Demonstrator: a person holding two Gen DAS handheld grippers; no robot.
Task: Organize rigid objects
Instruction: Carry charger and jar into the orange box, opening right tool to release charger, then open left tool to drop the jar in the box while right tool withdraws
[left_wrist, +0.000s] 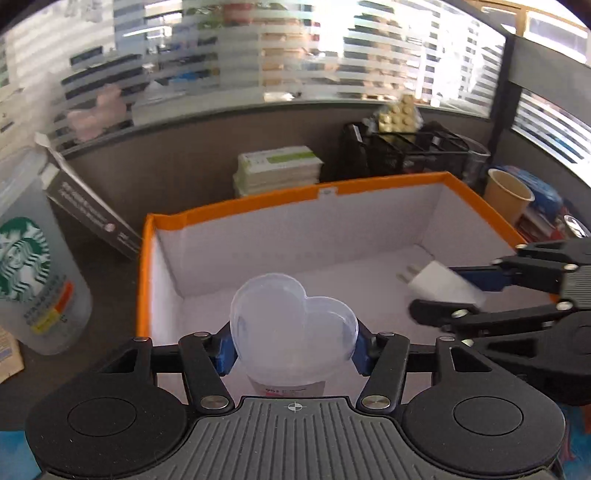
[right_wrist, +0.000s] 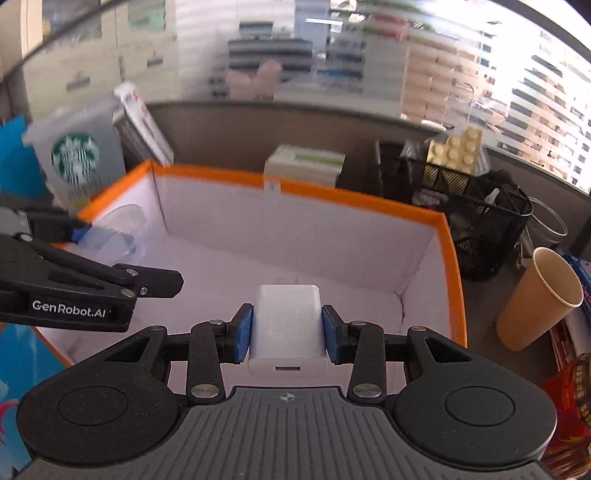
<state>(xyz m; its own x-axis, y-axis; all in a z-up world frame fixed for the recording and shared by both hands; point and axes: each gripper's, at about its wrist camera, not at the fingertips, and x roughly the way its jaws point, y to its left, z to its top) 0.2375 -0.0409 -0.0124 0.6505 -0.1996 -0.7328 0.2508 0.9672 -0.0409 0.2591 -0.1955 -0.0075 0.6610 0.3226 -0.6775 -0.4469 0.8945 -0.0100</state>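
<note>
My left gripper (left_wrist: 293, 345) is shut on a clear heart-shaped plastic box (left_wrist: 293, 321) and holds it over the near left part of an orange-rimmed white box (left_wrist: 325, 192). My right gripper (right_wrist: 288, 332) is shut on a white USB charger (right_wrist: 288, 325), prongs pointing forward, over the same box (right_wrist: 332, 192). In the left wrist view the right gripper (left_wrist: 443, 293) comes in from the right with the charger (left_wrist: 439, 284). In the right wrist view the left gripper (right_wrist: 107, 247) shows at the left with the heart box (right_wrist: 118, 232). The box floor looks bare.
A Starbucks cup (left_wrist: 33, 258) and a leaning dark carton (left_wrist: 88, 210) stand left of the box. Behind it are stacked green-white packs (left_wrist: 277, 170) and a black mesh organizer (right_wrist: 480, 206) with toy bricks (right_wrist: 458, 147). A paper cup (right_wrist: 539, 295) stands at the right.
</note>
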